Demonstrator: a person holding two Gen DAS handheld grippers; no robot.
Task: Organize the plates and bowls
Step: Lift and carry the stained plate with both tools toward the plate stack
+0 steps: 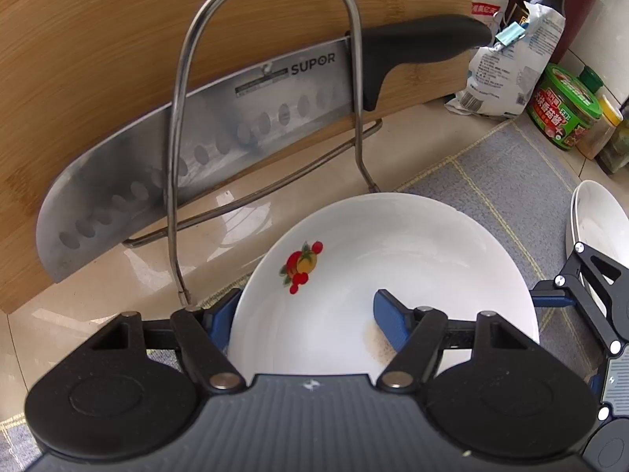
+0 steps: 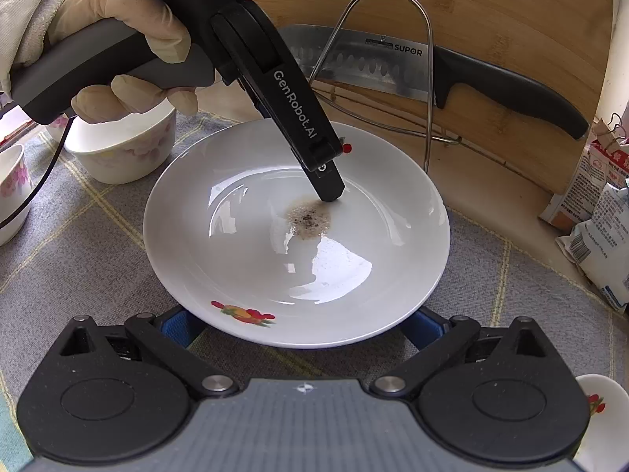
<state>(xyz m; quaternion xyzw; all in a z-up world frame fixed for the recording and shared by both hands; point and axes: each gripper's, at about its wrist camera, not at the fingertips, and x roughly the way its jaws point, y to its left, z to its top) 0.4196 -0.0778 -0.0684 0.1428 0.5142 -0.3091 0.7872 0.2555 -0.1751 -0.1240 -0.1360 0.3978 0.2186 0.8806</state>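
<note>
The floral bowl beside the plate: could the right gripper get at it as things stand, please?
Probably not cleanly: the hand holding the left gripper hangs over the bowl, and the plate lies partly in between.

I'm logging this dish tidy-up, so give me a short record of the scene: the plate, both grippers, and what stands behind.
plate: white plate with fruit print, brown speckled stain at its centre, on the grey checked cloth
left gripper: left gripper clamped across the rim, one finger inside, one outside
right gripper: right gripper open, fingers either side of the opposite rim
behind: knife in wire rack, against bamboo board
nearby: bowl beside the plate
</note>
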